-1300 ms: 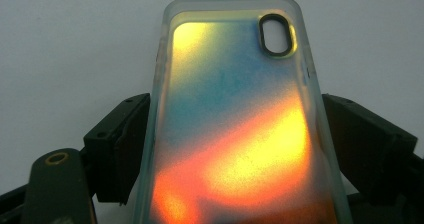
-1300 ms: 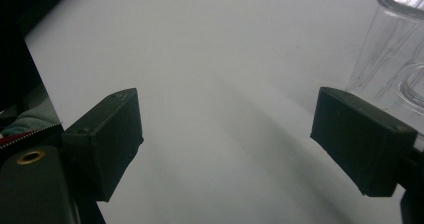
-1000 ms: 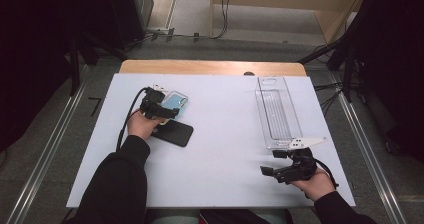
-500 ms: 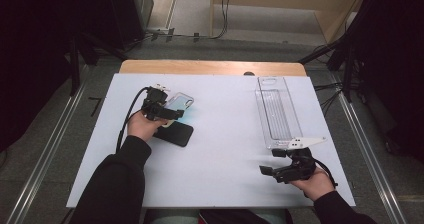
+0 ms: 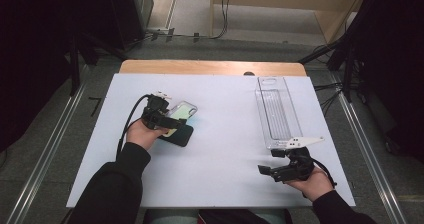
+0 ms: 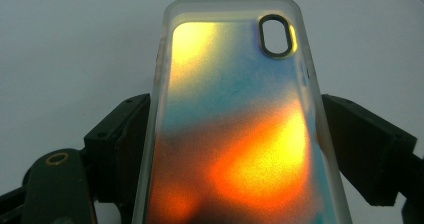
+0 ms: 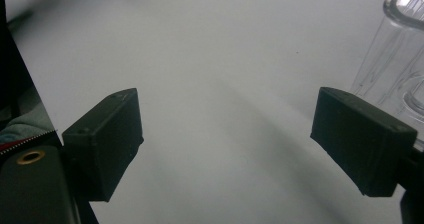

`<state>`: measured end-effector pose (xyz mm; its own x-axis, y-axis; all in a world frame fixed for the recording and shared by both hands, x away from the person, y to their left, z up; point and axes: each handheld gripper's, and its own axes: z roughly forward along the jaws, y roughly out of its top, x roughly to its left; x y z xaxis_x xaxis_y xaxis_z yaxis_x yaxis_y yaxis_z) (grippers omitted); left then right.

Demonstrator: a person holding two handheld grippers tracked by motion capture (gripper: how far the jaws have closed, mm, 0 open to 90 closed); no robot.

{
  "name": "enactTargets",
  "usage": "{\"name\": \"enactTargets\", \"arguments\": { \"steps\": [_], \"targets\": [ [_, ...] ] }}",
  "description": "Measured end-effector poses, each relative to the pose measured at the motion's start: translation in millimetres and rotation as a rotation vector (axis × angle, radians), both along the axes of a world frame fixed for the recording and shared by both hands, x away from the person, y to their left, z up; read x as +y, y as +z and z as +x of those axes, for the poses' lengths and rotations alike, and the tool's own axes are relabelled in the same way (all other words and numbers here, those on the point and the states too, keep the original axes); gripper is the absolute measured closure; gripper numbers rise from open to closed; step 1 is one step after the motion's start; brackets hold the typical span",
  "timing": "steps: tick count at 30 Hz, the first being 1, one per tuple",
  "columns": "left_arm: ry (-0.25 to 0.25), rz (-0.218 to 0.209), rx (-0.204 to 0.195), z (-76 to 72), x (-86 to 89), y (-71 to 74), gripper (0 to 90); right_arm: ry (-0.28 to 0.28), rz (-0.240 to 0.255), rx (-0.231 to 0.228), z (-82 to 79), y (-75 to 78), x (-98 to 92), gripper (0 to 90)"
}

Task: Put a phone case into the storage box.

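My left gripper is shut on a translucent phone case with an orange, yellow and blue sheen. It holds the case tilted just above a black phone that lies flat on the white table. In the left gripper view the case runs up between both jaws, which press on its long edges, and its camera cutout is at the far end. My right gripper rests open near the front right of the table. Nothing lies between the jaws of that gripper.
A long clear plastic tray lies lengthwise at the right of the white table, just beyond my right gripper, and its rim is close to the right jaw. A wooden strip borders the far edge.
My left gripper has carried the phone case a little up and toward the near side, over the black phone. The right gripper has stayed where it was.
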<state>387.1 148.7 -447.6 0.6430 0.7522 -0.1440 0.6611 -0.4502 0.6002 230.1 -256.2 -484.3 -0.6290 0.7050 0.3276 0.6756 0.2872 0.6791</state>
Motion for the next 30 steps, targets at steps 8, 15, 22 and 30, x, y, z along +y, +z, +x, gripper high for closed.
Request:
{"name": "enactTargets", "arguments": {
  "steps": [8,15,22,30],
  "targets": [
    [-0.021,-0.038,0.02,-24.2,-6.4,2.1,16.7,0.014,0.015,-0.009,-0.3,2.9,2.1,11.3],
    [-0.023,-0.064,0.019,-45.6,-9.8,2.0,16.7,0.026,0.024,-0.01,2.4,5.4,5.0,11.4],
    [-0.02,-0.068,0.019,-68.8,-16.9,-1.2,16.7,0.036,0.029,-0.014,3.4,9.1,11.7,11.4],
    [-0.028,-0.113,0.003,-86.3,-31.6,-2.9,16.7,0.037,0.042,-0.015,5.3,13.1,17.3,11.8]
  ]
}}
